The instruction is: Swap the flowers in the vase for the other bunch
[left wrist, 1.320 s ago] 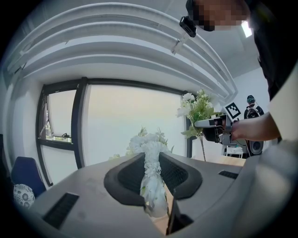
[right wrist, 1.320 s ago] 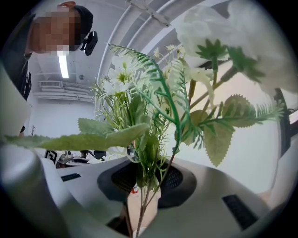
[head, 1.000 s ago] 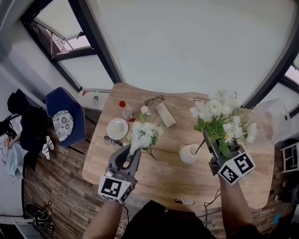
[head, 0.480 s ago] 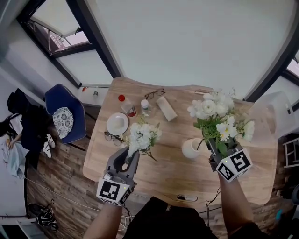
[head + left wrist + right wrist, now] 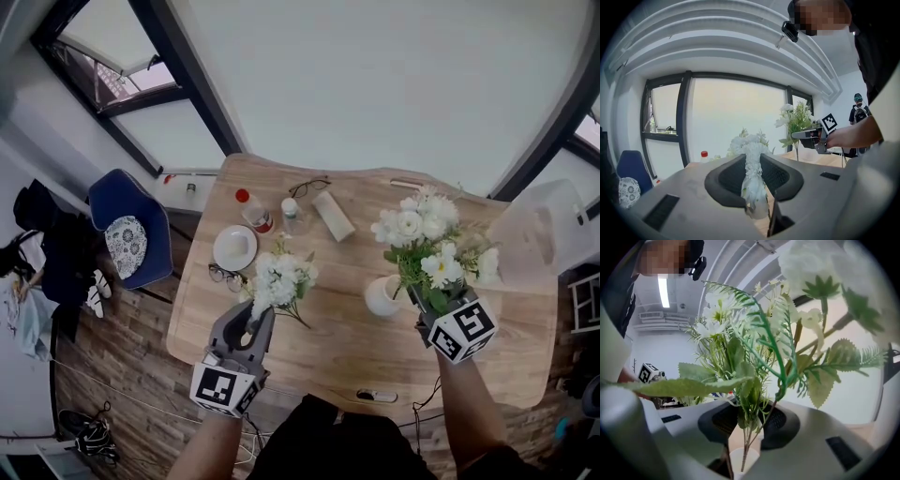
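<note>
Currently the right gripper (image 5: 427, 305), lower right in the head view, clamps the thin green stems of a leafy white-flowered bunch (image 5: 420, 239), their tips at the mouth of the small round white vase (image 5: 380, 298). The left gripper (image 5: 251, 323), lower left, grips the wrapped stem of a dense white blossom bunch (image 5: 279, 277); any stem snagging the rim could topple the vase.

The left gripper (image 5: 253, 321) and right gripper (image 5: 419, 298) are matte grey shells, each ending in a white cube (image 5: 461, 330) of black square markers (one per face), with dark ribbed fingers (image 5: 731, 176). The person wears a black top (image 5: 328, 445), seemingly short-sleeved.
</note>
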Demonstrator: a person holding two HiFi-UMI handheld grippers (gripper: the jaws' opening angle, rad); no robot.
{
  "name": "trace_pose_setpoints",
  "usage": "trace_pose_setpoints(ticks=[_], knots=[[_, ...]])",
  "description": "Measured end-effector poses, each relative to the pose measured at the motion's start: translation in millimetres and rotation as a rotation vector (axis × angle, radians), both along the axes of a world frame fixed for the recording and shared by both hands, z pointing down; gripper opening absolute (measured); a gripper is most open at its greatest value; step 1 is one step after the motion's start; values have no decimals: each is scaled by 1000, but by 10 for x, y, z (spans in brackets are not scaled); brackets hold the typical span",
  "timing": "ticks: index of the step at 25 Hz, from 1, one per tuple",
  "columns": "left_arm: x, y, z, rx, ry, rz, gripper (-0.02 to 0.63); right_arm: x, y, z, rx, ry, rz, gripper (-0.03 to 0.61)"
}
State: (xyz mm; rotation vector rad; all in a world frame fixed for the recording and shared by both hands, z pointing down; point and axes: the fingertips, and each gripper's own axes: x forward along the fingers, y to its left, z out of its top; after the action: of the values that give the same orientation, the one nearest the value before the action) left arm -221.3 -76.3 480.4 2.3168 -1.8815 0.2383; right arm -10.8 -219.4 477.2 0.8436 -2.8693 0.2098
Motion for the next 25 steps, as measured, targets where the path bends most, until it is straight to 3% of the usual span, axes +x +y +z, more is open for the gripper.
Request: trace_pose_setpoints(ticks=[10, 16, 19, 25], knots=[[45, -6, -63, 2, 15, 16, 89, -70, 71, 219, -105, 98, -29, 127], [109, 12, -134, 24, 20, 27, 89, -128, 166, 310, -180, 149, -57, 224], [102, 25, -190, 37, 24, 25, 89, -103, 227, 440, -248, 232, -64, 287], [103, 66, -229, 66, 11, 28, 89, 85, 368, 703, -339, 396, -57, 313]])
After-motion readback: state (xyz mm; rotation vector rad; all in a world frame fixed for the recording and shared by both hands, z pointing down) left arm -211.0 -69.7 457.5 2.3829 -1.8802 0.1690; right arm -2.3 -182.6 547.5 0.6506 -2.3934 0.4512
